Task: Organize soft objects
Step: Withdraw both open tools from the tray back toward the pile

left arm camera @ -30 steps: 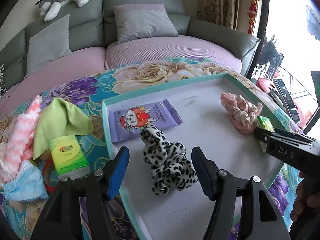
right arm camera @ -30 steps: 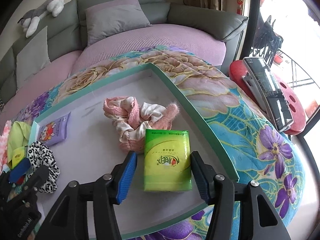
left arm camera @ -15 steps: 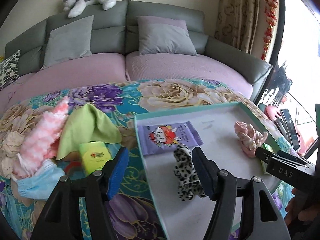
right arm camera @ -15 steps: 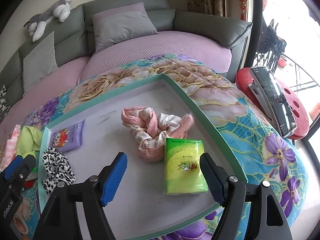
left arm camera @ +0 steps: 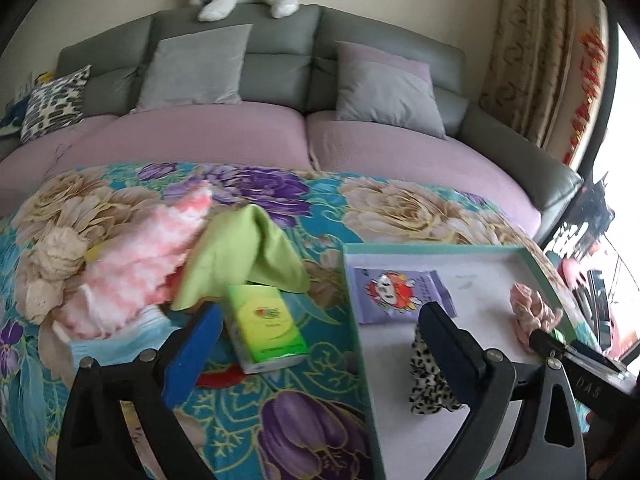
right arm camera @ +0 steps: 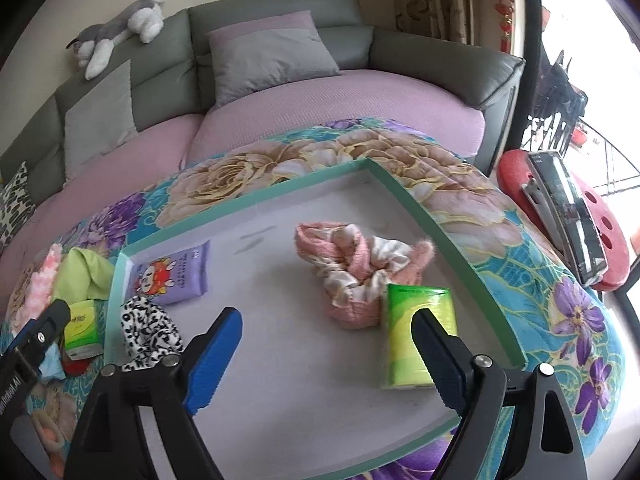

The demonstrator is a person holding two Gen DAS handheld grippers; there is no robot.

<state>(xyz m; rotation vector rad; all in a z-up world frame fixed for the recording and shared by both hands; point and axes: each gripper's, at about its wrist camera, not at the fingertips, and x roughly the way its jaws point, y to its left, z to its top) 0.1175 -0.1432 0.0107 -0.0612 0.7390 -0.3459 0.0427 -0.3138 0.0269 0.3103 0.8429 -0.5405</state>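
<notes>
1. Soft objects, seen from the left wrist: a green tissue pack (left arm camera: 266,326) lies on the floral cloth (left arm camera: 400,208) just outside the tray (left arm camera: 352,292), beside a green cloth (left arm camera: 244,256), a pink fluffy piece (left arm camera: 140,256) and a face mask (left arm camera: 120,344), an unsorted pile by the look of it. The left gripper (left arm camera: 320,356) tilts down astride the tray's edge; its jaws have just been opening, wide and empty, the leopard scrunchie (left arm camera: 430,384) lying free behind one finger.
2. Right wrist view: inside the tray sit the purple wipes pack (right arm camera: 174,274), pink scrunchie (right arm camera: 352,276) and a second green tissue pack (right arm camera: 416,336), apparently already sorted. The right gripper (right arm camera: 326,360) angles down over the tray floor; its jaws have just been opening and hold nothing, with the pack beside one finger.
</notes>
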